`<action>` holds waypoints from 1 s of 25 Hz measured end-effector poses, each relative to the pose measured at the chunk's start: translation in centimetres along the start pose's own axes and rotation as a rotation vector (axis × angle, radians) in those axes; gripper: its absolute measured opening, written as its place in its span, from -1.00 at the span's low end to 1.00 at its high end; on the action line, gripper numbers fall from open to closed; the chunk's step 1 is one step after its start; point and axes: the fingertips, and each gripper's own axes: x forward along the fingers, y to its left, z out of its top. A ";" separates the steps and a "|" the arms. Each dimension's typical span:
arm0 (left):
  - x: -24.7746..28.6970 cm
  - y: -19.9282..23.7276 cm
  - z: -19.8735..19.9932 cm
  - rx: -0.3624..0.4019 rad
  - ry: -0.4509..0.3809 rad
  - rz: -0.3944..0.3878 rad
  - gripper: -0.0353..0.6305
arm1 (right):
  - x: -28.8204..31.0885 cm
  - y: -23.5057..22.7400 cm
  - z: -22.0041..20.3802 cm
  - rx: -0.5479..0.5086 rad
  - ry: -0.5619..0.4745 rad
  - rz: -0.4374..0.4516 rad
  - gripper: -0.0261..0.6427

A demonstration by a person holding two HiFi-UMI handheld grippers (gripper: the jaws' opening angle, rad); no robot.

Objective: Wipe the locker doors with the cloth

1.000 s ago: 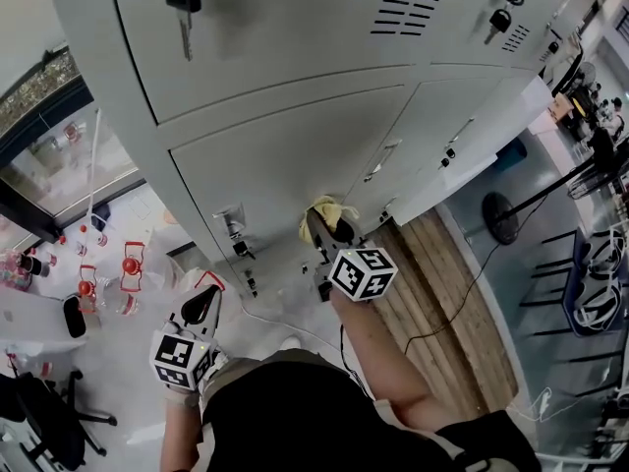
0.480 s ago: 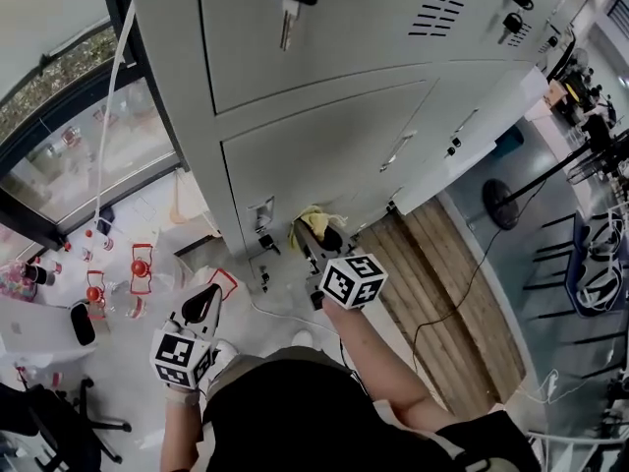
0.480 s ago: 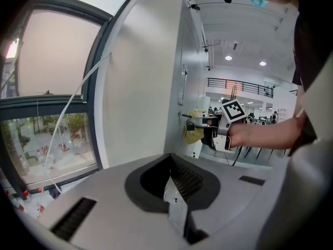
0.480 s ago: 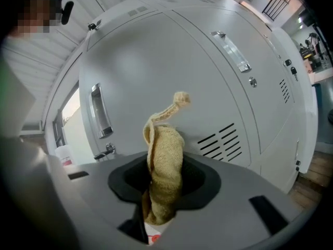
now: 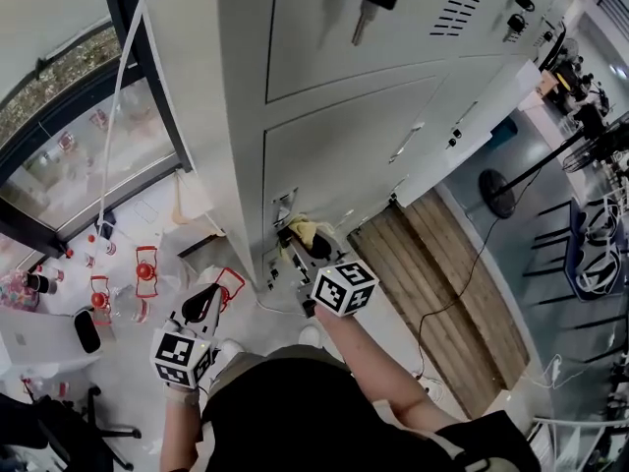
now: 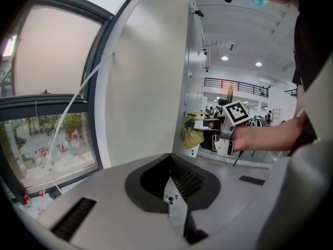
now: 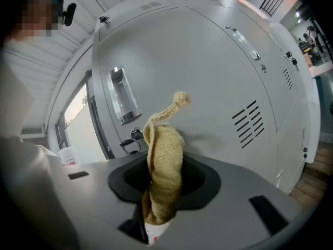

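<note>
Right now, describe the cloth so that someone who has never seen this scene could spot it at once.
Find the tall bank of grey metal lockers, then the lower door at the end nearest the window. The right gripper is held close to that door's handle recess, jaws clamped on the cloth. It is the only soft, yellow thing against all that grey steel.

Yellow cloth, grey lockers
The cloth [image 7: 164, 160] is mustard yellow, the locker doors [image 7: 208, 72] plain pale grey, the floor planks [image 5: 442, 293] brown.
</note>
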 end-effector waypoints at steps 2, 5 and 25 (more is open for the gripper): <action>-0.3 0.4 -0.1 0.005 -0.002 -0.007 -0.87 | 0.2 0.7 -0.4 0.003 -0.001 0.002 -0.55; -0.7 1.1 -0.3 0.018 -0.003 -0.018 -0.87 | 0.3 1.5 -0.9 0.013 -0.005 -0.004 -0.55; -0.9 2.6 -1.0 0.017 0.009 -0.058 -0.87 | 1.3 4.9 -4.0 0.029 0.040 0.038 -0.55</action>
